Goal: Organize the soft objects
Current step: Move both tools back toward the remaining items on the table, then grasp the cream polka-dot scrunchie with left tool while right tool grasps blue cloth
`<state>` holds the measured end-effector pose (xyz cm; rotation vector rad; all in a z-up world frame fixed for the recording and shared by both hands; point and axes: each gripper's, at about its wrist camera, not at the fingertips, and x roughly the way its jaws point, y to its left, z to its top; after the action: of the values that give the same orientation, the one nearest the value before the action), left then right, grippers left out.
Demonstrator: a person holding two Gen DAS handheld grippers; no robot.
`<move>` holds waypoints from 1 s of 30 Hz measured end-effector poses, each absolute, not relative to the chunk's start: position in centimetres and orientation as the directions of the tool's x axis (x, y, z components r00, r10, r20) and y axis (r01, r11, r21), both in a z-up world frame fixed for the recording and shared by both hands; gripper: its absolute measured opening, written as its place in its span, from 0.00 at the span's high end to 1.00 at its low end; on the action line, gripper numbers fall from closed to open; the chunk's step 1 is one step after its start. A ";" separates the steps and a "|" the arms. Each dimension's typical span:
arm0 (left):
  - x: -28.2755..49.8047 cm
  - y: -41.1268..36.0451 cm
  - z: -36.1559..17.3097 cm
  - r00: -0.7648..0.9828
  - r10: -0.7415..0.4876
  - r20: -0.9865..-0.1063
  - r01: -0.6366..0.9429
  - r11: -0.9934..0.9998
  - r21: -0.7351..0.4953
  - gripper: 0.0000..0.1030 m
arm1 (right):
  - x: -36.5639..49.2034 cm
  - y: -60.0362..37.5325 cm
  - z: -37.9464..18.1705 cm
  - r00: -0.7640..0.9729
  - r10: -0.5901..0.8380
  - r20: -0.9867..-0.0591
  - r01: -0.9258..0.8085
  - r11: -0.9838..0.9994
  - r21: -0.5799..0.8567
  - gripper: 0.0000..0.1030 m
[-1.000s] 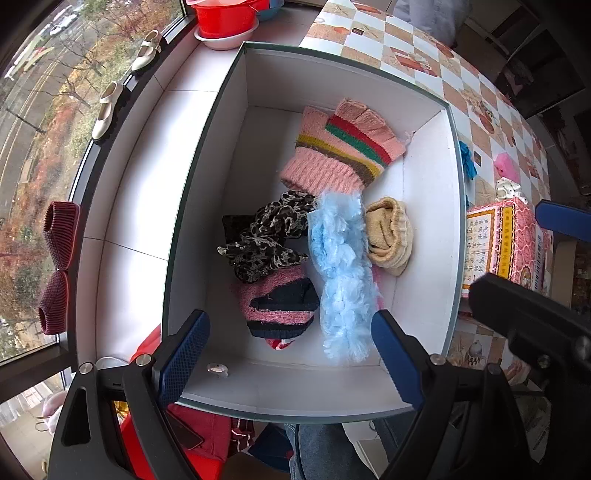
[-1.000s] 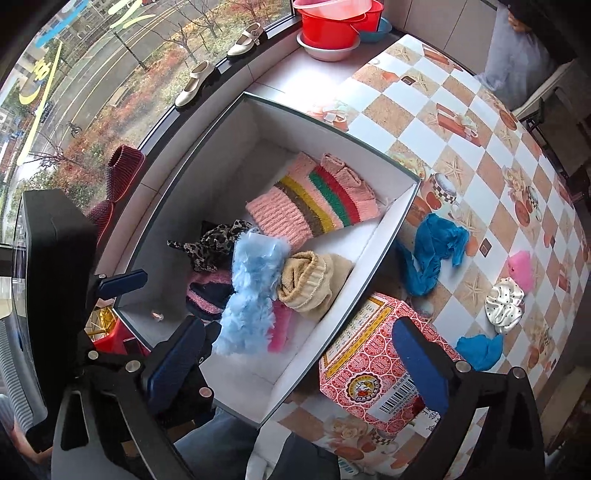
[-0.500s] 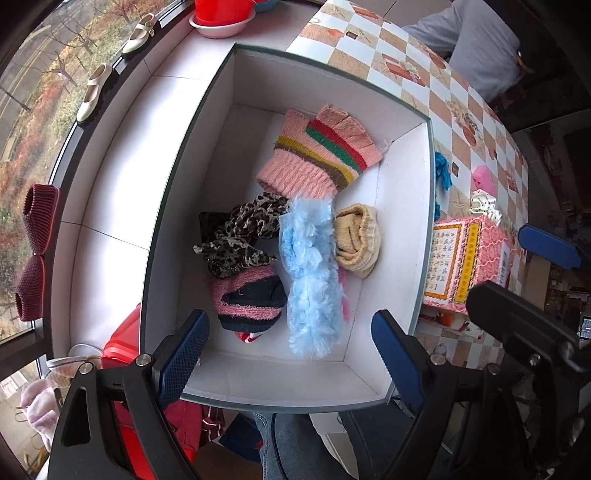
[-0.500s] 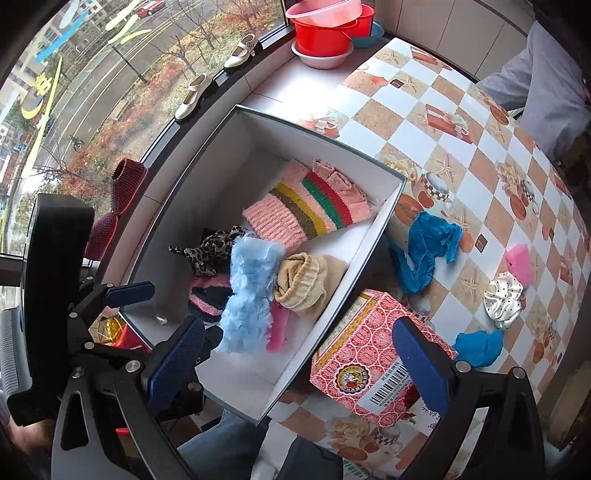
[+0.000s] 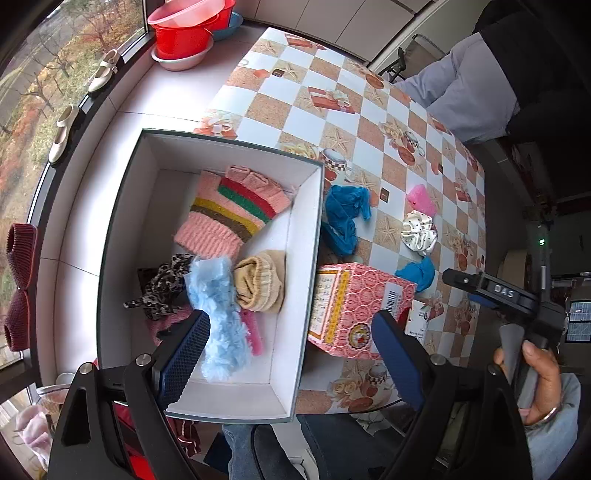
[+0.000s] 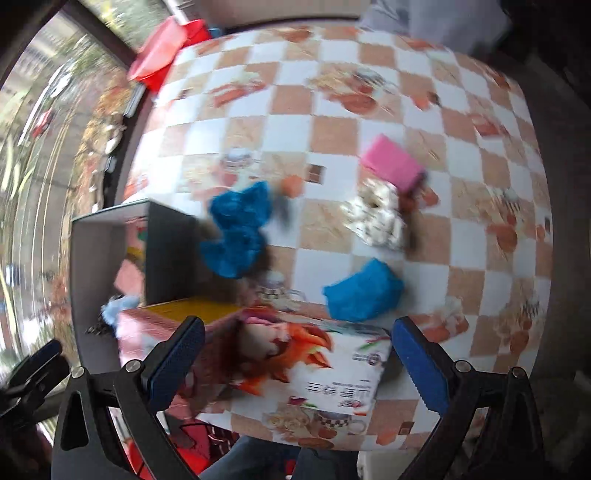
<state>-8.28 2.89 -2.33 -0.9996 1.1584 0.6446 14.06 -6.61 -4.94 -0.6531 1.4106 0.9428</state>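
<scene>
A white open box (image 5: pixel 301 258) holds several soft things: a striped pink knit (image 5: pixel 236 212), a fluffy light-blue piece (image 5: pixel 219 317), a beige knit roll (image 5: pixel 264 286) and a leopard-print scrunchie (image 5: pixel 162 288). On the checkered table lie a blue cloth (image 5: pixel 345 218) (image 6: pixel 238 232), a smaller blue cloth (image 5: pixel 417 271) (image 6: pixel 364 290), a white dotted scrunchie (image 5: pixel 419 230) (image 6: pixel 376 218) and a pink sponge (image 5: pixel 421 199) (image 6: pixel 391 162). My left gripper (image 5: pixel 291 354) is open above the box's near corner. My right gripper (image 6: pixel 295 369) is open above the table; its view is blurred.
A pink patterned carton (image 5: pixel 356 310) (image 6: pixel 288 362) stands against the box's right wall. Red basins (image 5: pixel 184 33) sit on the sill at the back, shoes (image 5: pixel 62 133) along the window. A person sits at the table's far side (image 5: pixel 465 96).
Both grippers have swung right, away from the box interior and over the table. The loose cloths, scrunchie and sponge now fill the right wrist view. Nothing was picked up.
</scene>
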 end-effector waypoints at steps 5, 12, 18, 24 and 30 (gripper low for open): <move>-4.6 2.3 -2.7 0.281 -0.115 -0.953 -0.839 0.453 -0.302 0.11 | 21.9 -12.6 -11.5 -0.161 0.047 -0.986 -0.637 0.758 0.140 0.01; 1.2 1.2 -2.4 0.226 -0.121 -0.967 -0.822 0.509 -0.256 0.11 | 23.3 -12.4 -16.4 -0.229 0.044 -0.973 -0.601 0.779 0.176 0.01; 8.0 0.1 -2.8 0.197 -0.120 -0.973 -0.781 0.581 -0.230 0.11 | 22.8 -9.1 -19.3 -0.270 0.045 -0.962 -0.640 0.738 0.214 0.08; 15.3 -1.3 -6.1 0.156 -0.154 -0.976 -0.752 0.622 -0.218 0.11 | 23.1 -10.4 -20.5 -0.322 0.059 -0.945 -0.657 0.704 0.268 0.64; 22.2 -2.4 -12.8 0.065 -0.162 -0.985 -0.747 0.646 -0.156 0.11 | 26.4 -15.1 -19.9 -0.297 0.080 -0.951 -0.637 0.725 0.260 0.64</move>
<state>22.19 -2.42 -12.78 -0.8051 1.4703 0.5219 26.40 -15.13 -19.86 -0.4439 1.7417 0.7513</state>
